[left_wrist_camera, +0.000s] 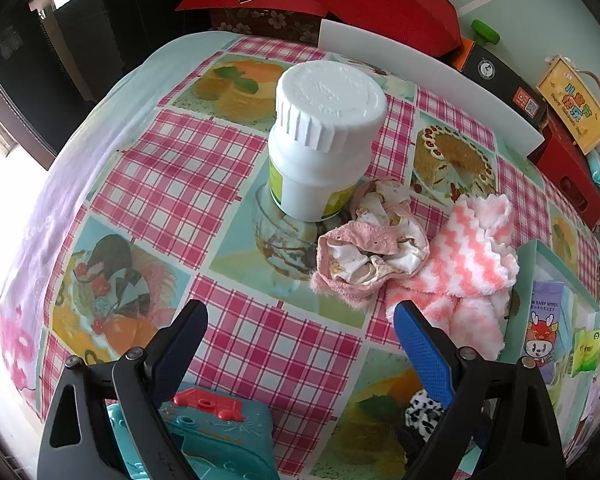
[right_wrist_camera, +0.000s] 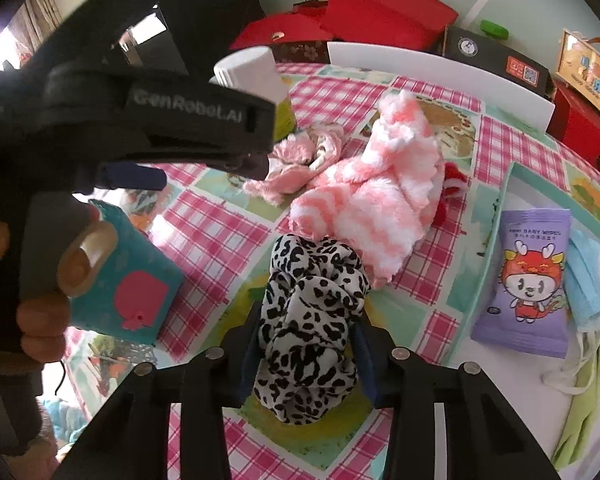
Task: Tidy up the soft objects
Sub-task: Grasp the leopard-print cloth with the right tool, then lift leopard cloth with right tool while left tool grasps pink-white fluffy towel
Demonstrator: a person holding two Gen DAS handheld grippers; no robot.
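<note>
Your teal tray (right_wrist_camera: 496,216) holds a baby-wipes pack (right_wrist_camera: 524,280) and face mask (right_wrist_camera: 588,276). Right fingers (right_wrist_camera: 306,354) clamp the leopard-print cloth (right_wrist_camera: 312,320); left fingers (left_wrist_camera: 300,320) stand apart, empty.

Both wrist cameras look steeply down along their tongs, close over the checked tablecloth (left_wrist_camera: 160,176); both views share the pink-and-white fluffy cloth (right_wrist_camera: 372,208) ahead.

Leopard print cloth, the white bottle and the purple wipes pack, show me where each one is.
leopard print cloth (right_wrist_camera: 308,320), right wrist view, middle of the bunched fabric.
white bottle (left_wrist_camera: 328,100), left wrist view, top of its ribbed cap.
purple wipes pack (right_wrist_camera: 526,280), right wrist view, the cartoon figure on its front.
</note>
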